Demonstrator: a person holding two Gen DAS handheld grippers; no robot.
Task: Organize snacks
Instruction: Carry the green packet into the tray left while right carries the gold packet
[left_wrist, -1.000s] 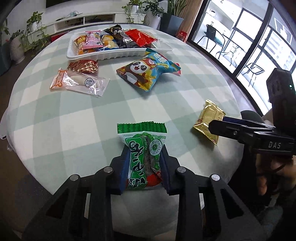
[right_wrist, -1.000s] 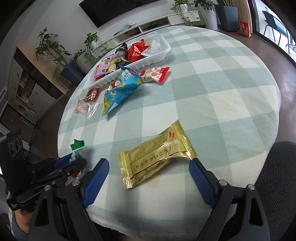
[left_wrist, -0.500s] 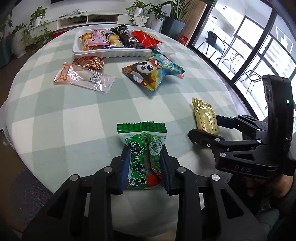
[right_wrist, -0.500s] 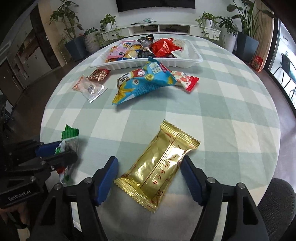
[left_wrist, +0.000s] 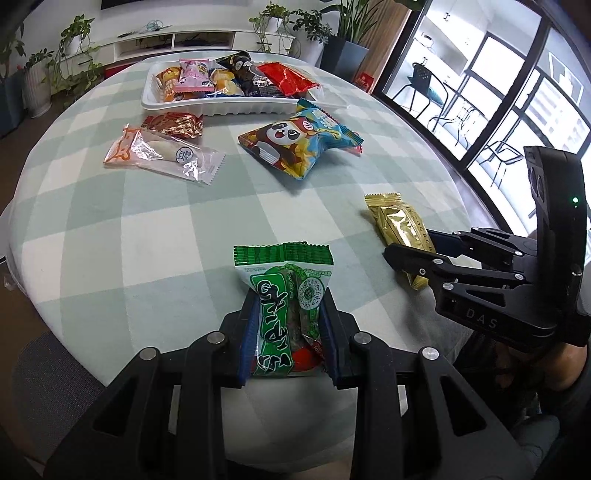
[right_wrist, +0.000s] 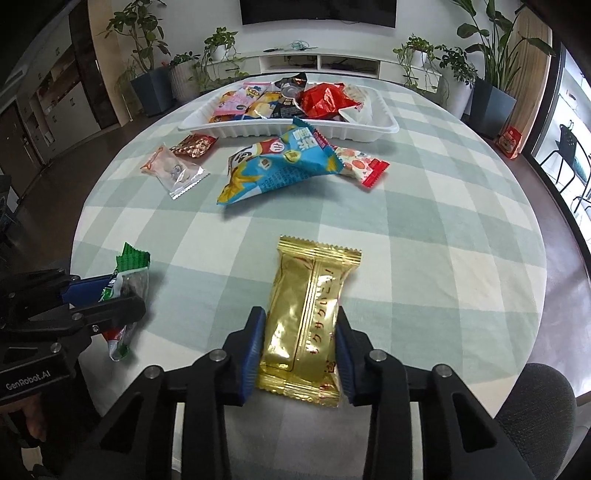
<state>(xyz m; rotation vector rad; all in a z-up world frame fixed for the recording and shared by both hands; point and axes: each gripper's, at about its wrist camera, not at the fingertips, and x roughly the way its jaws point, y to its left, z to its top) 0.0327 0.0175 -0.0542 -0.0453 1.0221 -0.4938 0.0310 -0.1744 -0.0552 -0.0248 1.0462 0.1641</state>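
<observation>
Our right gripper (right_wrist: 299, 350) is closing across the gold wafer packet (right_wrist: 308, 321), lying on the counter (right_wrist: 424, 221) between its jaws: light, slippery foil, probably brittle inside. Our left gripper (left_wrist: 288, 339) pinches the soft green snack pack (left_wrist: 286, 306).

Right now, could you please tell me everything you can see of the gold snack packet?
The gold snack packet is a shiny foil pillow pack with crimped ends, a lengthwise back seam and red lettering. It lies flat on the checked tablecloth near the table's front edge. The right hand-held gripper is closing on it, blue pads against its long sides.
</observation>
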